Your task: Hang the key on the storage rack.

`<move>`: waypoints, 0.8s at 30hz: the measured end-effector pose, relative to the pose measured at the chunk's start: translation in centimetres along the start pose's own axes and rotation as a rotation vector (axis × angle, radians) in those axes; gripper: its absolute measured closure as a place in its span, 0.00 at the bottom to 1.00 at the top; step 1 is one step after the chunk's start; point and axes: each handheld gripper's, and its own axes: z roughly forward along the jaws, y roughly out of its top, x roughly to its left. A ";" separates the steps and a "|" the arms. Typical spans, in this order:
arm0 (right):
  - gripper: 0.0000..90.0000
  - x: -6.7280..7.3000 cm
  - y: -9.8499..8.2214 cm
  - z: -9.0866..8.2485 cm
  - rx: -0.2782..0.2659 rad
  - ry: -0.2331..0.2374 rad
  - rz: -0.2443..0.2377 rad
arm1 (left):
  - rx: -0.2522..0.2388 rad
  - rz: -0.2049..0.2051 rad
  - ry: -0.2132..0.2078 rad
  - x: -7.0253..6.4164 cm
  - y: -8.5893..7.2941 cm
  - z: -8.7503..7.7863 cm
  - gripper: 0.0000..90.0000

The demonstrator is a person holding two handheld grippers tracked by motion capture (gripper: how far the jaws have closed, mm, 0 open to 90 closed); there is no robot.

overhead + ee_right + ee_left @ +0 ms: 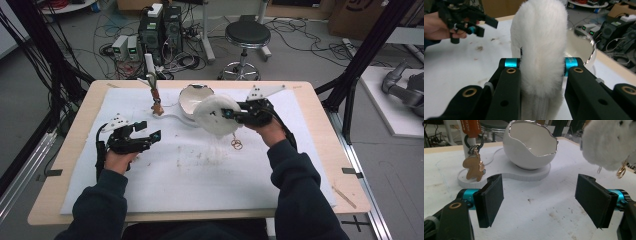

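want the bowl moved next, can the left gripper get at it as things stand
Probably yes. The left gripper is open, its jaws wide and pointed at the bowl, with bare mat between. The fluffy pouch in the right gripper hangs off to one side, near the bowl.

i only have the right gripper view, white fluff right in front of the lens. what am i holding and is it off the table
Observer: The right tool is shut on a white fluffy pouch, held up off the white mat.
Operator: anything hanging off it
Observer: A gold ring dangles from its lower edge.
Operator: what's behind it
Observer: A white eggshell-shaped bowl with a silver rim, on a white stand.
Operator: left tool busy?
Observer: No, the left tool is open, with nothing between its jaws.
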 end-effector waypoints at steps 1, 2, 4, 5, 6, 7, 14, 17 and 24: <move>0.84 0.0 0.0 0.0 0.000 0.000 0.000 | 0.000 0.000 0.000 0.0 0.0 0.0 0.26; 0.84 -0.3 1.2 0.6 0.016 -0.007 -0.017 | -0.002 0.007 0.003 0.0 0.0 0.0 0.26; 0.84 -0.7 2.3 1.3 0.031 -0.021 -0.047 | -0.004 0.009 0.007 0.0 0.0 0.0 0.26; 0.84 -0.7 2.3 1.3 0.031 -0.021 -0.047 | -0.003 0.010 0.009 0.0 0.0 -0.1 0.26; 0.84 -0.9 2.8 1.6 0.038 -0.024 -0.050 | -0.002 0.011 0.011 0.0 0.0 -0.1 0.26; 0.84 -1.3 3.6 2.4 0.040 -0.037 -0.072 | -0.004 0.012 0.013 0.1 0.0 -0.1 0.26; 0.84 -2.5 5.9 4.9 0.082 -0.052 -0.102 | -0.009 0.000 0.018 0.5 -0.1 -0.3 0.26; 0.84 -2.9 6.5 5.6 0.087 -0.060 -0.112 | -0.009 0.002 0.020 0.6 -0.1 -0.3 0.26; 0.84 -4.0 8.6 8.1 0.132 -0.097 -0.174 | -0.009 -0.006 0.025 0.7 -0.2 -0.5 0.26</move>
